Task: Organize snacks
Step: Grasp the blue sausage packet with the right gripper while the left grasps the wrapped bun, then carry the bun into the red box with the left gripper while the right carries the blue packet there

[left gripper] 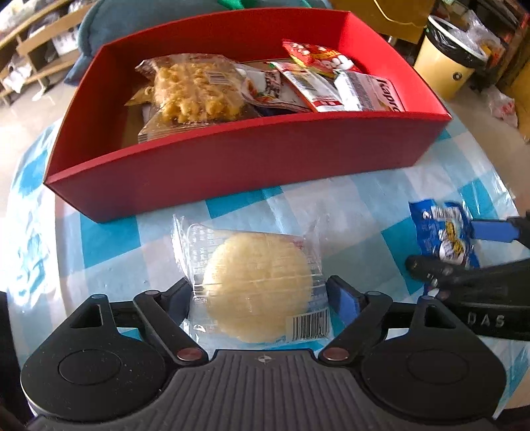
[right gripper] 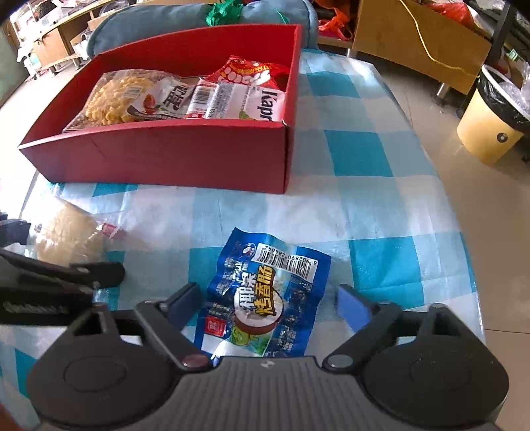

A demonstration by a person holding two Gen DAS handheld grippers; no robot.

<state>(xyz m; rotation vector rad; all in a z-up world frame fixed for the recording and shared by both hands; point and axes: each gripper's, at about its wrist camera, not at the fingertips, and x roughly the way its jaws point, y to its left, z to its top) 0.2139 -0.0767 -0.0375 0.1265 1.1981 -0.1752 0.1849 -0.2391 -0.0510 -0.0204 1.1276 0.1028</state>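
Observation:
A round pale cake in a clear wrapper [left gripper: 258, 285] lies on the chequered cloth in front of the red box [left gripper: 232, 172]. My left gripper [left gripper: 265, 298] straddles it, jaws open, the right pad clear of the wrapper. To its right a blue snack packet [right gripper: 265, 298] lies flat between the fingers of my right gripper [right gripper: 268, 301], which is open with gaps on both sides. The red box [right gripper: 165, 159] holds a bag of yellow crisps [left gripper: 195, 89], red packets [left gripper: 314, 56] and a white packet [right gripper: 245, 102]. Each gripper shows at the edge of the other view.
The blue and white tablecloth [right gripper: 364, 199] covers a table whose right edge drops to the floor. A yellow bin with a black liner [right gripper: 490, 126] stands beyond it. A teal cushion [left gripper: 99, 30] lies behind the box.

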